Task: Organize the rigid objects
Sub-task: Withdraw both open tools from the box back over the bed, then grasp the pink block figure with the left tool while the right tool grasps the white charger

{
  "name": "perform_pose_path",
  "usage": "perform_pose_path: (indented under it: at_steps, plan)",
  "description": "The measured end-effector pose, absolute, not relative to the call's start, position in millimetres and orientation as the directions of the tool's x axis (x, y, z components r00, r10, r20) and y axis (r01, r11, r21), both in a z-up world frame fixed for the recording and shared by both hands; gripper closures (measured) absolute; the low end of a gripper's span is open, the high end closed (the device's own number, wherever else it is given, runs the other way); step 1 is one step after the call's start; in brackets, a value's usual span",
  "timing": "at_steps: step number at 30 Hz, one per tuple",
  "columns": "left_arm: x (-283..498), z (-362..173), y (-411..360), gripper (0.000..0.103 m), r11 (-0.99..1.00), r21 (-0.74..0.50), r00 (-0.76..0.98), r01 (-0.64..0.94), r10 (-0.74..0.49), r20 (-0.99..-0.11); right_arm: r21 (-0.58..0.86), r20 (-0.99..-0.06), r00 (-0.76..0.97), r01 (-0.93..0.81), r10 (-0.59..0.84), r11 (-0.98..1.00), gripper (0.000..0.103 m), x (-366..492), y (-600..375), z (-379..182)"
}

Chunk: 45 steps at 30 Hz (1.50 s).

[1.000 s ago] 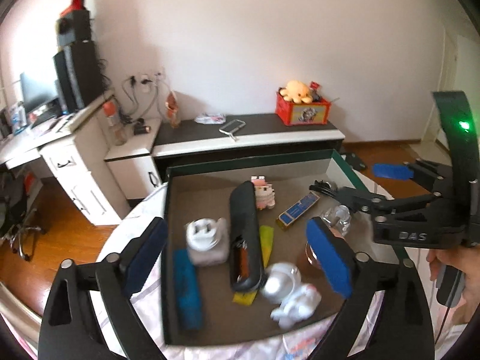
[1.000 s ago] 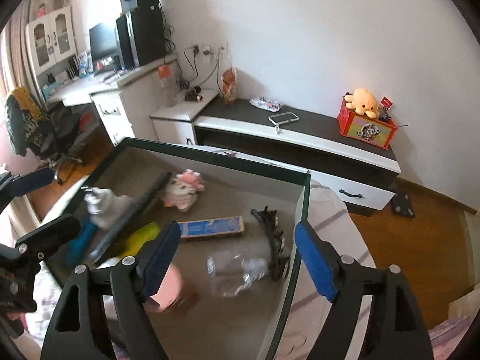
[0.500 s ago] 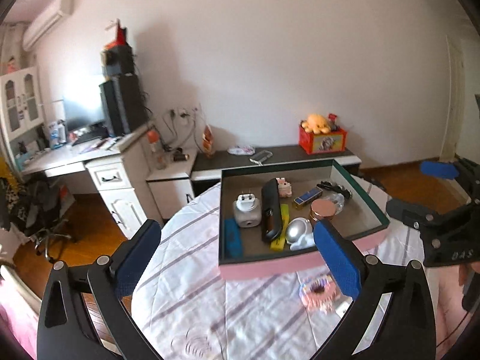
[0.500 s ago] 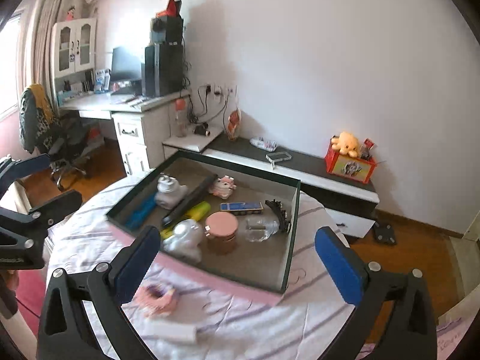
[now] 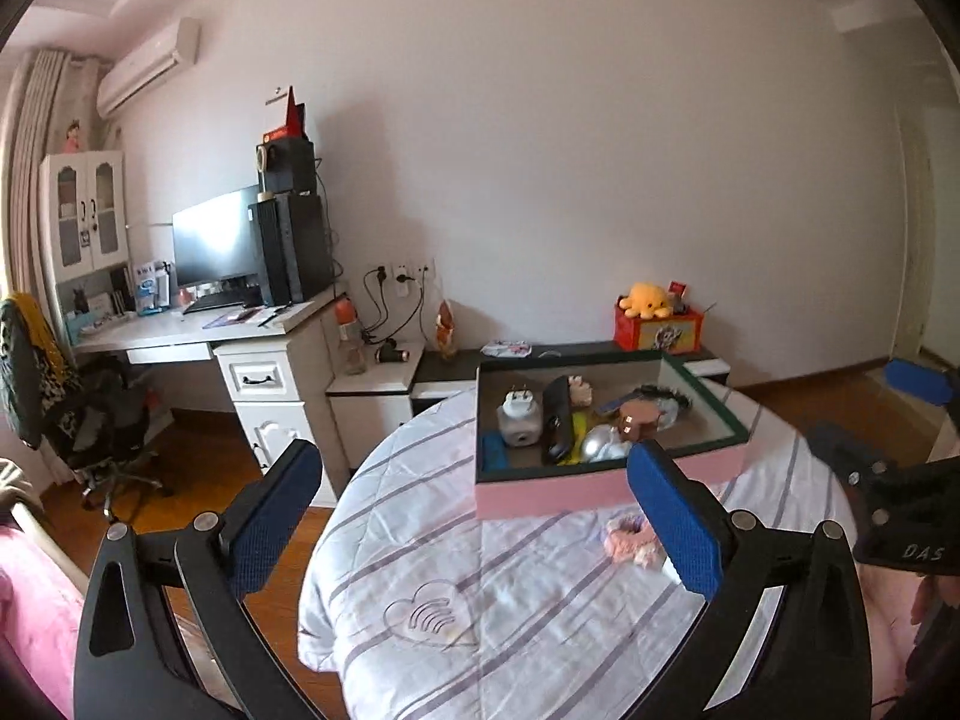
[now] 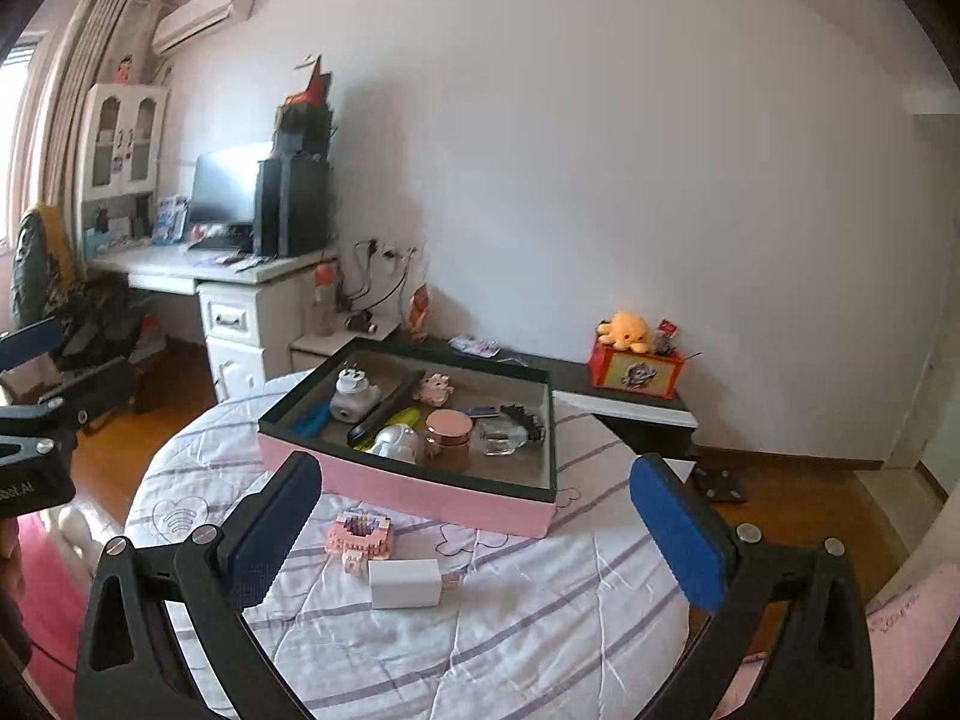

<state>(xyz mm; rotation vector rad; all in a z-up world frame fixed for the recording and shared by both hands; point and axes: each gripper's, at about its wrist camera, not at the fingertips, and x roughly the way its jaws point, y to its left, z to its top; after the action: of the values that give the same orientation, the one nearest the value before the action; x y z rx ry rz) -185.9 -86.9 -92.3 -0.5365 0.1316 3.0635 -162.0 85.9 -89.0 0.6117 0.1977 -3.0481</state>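
Both grippers hang back off the near edge of the round table (image 6: 540, 630), nothing in either one: the left gripper (image 5: 474, 516) has its jaws spread wide and bare, same for the right gripper (image 6: 474, 525)

The pink tray (image 6: 420, 495) sits at the far side of the table, already loaded with a plug adapter, a black case, a rose-gold lidded jar and a clear bottle. Two things are still out on the quilt, just near of the tray: a pink block toy (image 6: 360, 537) and a white charger (image 6: 403, 583), touching or almost touching each other

What could go wrong, as far as I can judge: those two sit so close that closing on the charger could clip or shove the toy. The quilt is soft and wrinkled, so a pad could dig into the fabric and drag it. The tray is also crowded on its near side, so a drop there could knock over the jar (image 6: 447, 435)

The charger lies flat, long axis running left to right, with its metal end pointing right
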Motion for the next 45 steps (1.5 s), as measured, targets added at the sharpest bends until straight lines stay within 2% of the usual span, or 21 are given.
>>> perform_pose_path:
  at_steps: [10,15,28,35,36,39,40,45]
  plan:
    - [-182,-103,-89,0.000,-0.996,0.063,-0.936,-0.059,0.033,-0.351,-0.110,-0.370,-0.929,0.014,0.028,-0.994,0.000,-149,88,-97]
    - [-188,-114,-86,0.000,-0.993,0.087,-0.922,-0.074,0.035,-0.386,-0.108,-0.377,-0.926,0.016,0.026,-0.994,0.000,-152,89,-106]
    - [-213,-145,-91,0.000,-0.991,0.103,-0.871,-0.084,0.023,-0.491,-0.066,-0.609,-0.791,0.125,-0.060,-0.990,0.000,-208,73,-183]
    - [-218,-152,-90,0.000,-0.988,0.123,-0.858,-0.093,0.017,-0.514,0.005,-0.669,-0.731,0.178,-0.136,-0.984,0.001,-234,73,-211]
    - [-219,-152,-90,0.000,-0.988,0.128,-0.856,-0.092,0.013,-0.517,0.007,-0.674,-0.725,0.183,-0.140,-0.983,0.001,-235,74,-213]
    - [-221,-154,-90,0.000,-0.987,0.128,-0.854,-0.094,0.014,-0.520,0.054,-0.691,-0.703,0.183,-0.169,-0.982,0.021,-238,79,-218]
    - [-222,-154,-89,0.000,-0.987,0.124,-0.851,-0.099,0.020,-0.524,0.062,-0.698,-0.696,0.177,-0.169,-0.982,0.036,-239,81,-220]
    - [-228,-159,-78,0.000,-0.985,0.124,-0.840,-0.119,0.034,-0.542,0.064,-0.696,-0.697,0.176,-0.171,-0.982,0.036,-234,87,-219]
